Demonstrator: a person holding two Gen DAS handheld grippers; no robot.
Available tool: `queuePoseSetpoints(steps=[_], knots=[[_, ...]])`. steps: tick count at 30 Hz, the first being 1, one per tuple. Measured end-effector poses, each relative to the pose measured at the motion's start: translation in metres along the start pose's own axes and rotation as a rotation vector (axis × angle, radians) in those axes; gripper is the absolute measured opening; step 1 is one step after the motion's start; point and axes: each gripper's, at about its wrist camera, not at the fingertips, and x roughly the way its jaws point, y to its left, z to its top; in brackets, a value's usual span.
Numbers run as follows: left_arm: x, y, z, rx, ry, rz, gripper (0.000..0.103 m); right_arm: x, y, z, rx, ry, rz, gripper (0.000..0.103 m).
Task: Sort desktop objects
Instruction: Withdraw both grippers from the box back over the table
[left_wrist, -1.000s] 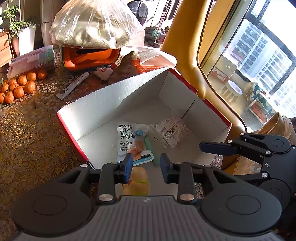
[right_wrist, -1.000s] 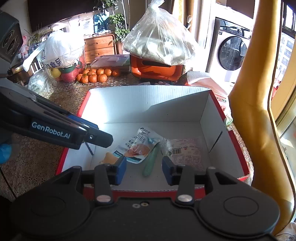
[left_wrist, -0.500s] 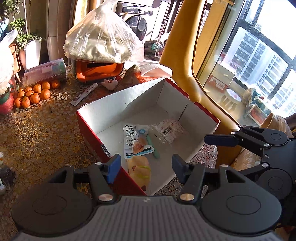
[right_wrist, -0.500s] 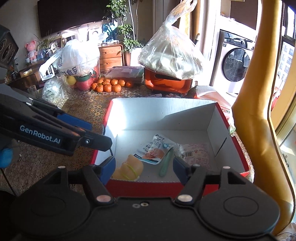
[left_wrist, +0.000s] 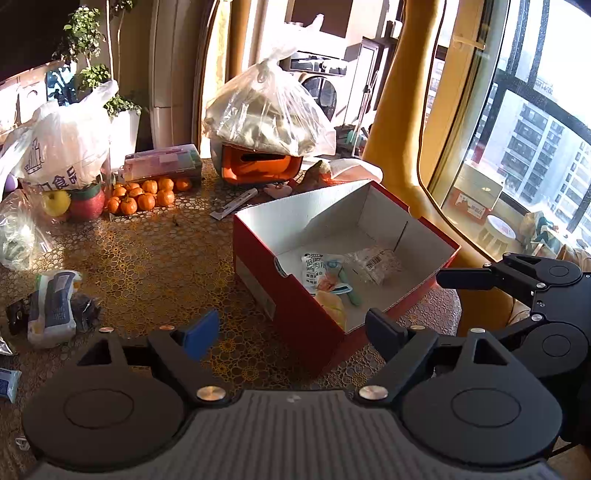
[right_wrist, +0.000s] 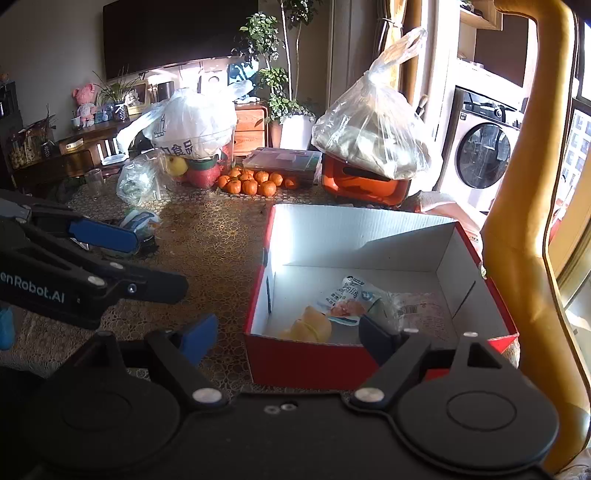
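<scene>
A red cardboard box (left_wrist: 258, 273) with white inner walls (right_wrist: 354, 236) stands on the lace-covered table. In it lie a yellow bun-like item (left_wrist: 330, 304) (right_wrist: 310, 328), a printed snack packet (left_wrist: 316, 267) (right_wrist: 347, 295), a green stick (left_wrist: 351, 293) and a clear barcoded packet (left_wrist: 378, 262) (right_wrist: 417, 308). My left gripper (left_wrist: 291, 332) hovers before the box's near corner, jaws opening, nothing between them. My right gripper (right_wrist: 288, 338) hangs over the box's near wall, jaws also opening and empty. Each gripper shows at the edge of the other's view.
Left of the box lie wrapped packs (left_wrist: 51, 310). Behind are oranges (left_wrist: 144, 195), a white bag over fruit (left_wrist: 62, 155), a white tube (left_wrist: 236, 203) and an orange container (left_wrist: 258, 171) under a plastic bag. A yellow curtain (right_wrist: 517, 240) hangs right of the box.
Both grippers have drawn back and up from the box while their jaws spread wide. The yellow item that sat between my left jaws now lies in the box.
</scene>
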Motion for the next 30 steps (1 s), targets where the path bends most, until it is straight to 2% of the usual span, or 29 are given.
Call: queuePoseSetpoints(steps=[4,7,16,24,30], knots=[[-0.018,0.015,-0.013,-0.031,-0.043,0.048,0.091,-0.009,0.016,-0.001,-0.024,-0.039,0.004,0.093],[-0.032,0.026,-0.027,-0.047,-0.075,0.091,0.102,-0.014,0.029,-0.003,-0.040,-0.060,0.008,0.096],[-0.064,0.062,-0.063,-0.114,-0.131,0.189,0.103,-0.009,0.059,0.000,-0.030,-0.071,0.022,0.097],[-0.074,0.099,-0.092,-0.164,-0.121,0.253,0.103,0.008,0.095,0.005,-0.048,-0.063,0.047,0.097],[-0.083,0.123,-0.106,-0.182,-0.143,0.321,0.103,0.023,0.116,0.014,-0.056,-0.058,0.074,0.097]])
